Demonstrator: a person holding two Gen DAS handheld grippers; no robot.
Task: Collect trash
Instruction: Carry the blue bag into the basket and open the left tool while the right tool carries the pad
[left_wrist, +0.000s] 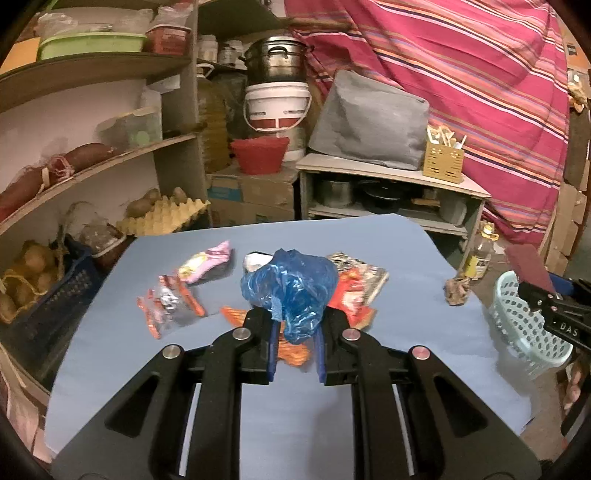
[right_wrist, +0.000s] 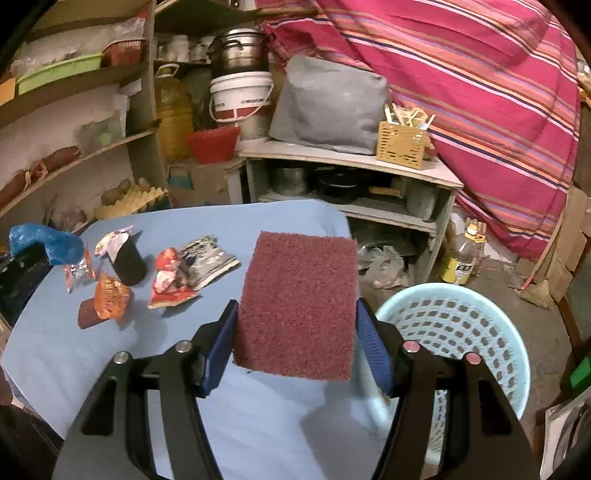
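My left gripper (left_wrist: 295, 332) is shut on a crumpled blue plastic bag (left_wrist: 291, 288), held above the blue-covered table (left_wrist: 258, 406). My right gripper (right_wrist: 295, 332) is shut on a flat maroon scouring pad (right_wrist: 297, 302), near the table's right edge and beside a pale blue perforated basket (right_wrist: 461, 332) on the floor. Loose trash lies on the table: a pink wrapper (left_wrist: 207, 260), a red-and-silver wrapper (left_wrist: 168, 302), an orange wrapper (right_wrist: 110, 297), a red wrapper (right_wrist: 171, 280), a black-and-white wrapper (right_wrist: 208, 258), a black cup (right_wrist: 127, 264) with a peeled lid, and a brown crumpled scrap (left_wrist: 458, 290).
Shelves with potatoes and an egg tray (left_wrist: 166, 216) stand close on the left. Behind the table are a low white shelf (right_wrist: 351, 158) with pots, a white bucket (left_wrist: 277, 107) and a striped pink cloth (right_wrist: 480, 92). A plastic bottle (right_wrist: 461, 258) stands on the floor by the basket.
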